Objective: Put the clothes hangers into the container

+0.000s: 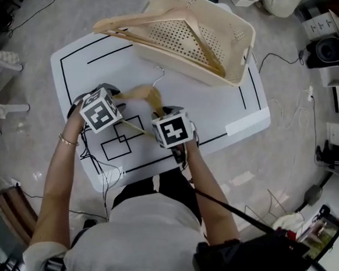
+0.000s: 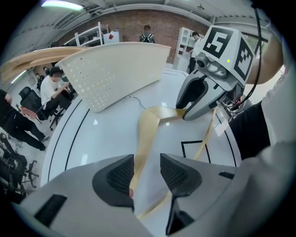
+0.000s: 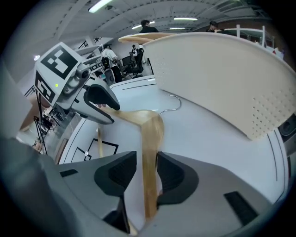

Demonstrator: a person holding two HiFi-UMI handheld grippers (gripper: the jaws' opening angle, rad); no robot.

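I have the hanger (image 1: pixel 142 93) lying flat on the white table (image 1: pixel 236 108), just in front of me at about 6 o'clock of the tabletop. Its wire hook (image 1: pixel 158 74) points to 12 o'clock, toward the basket (image 1: pixel 238 47). The basket sits tipped at the table's 12-to-1 o'clock edge, and another hanger (image 1: pixel 167 22) already lies across its rim.

My left gripper (image 2: pixel 145 170) has its jaws spread wide. One wooden arm of the hanger runs up between them, against the left-hand pad at most and not pinched. My right gripper (image 3: pixel 146 172) is spread too. The other arm passes through its gap close to one pad, with a sliver of table showing on the other side. So I judge that neither tool is gripping the wood yet.

To do this step well, I want both sets of jaws squared to the wooden arms before I close them. Each arm should sit in the middle of its pads, not at the tips, so the smooth wood cannot pivot or slide out. I'd close both at roughly the same time so one side doesn't shove the hanger askew.

Then I'd lift it level and carry it toward 12 o'clock, hook leading. I'd come in above the basket's near wall, since the hook could snag the holes in the basket or catch the hanger that is already there.
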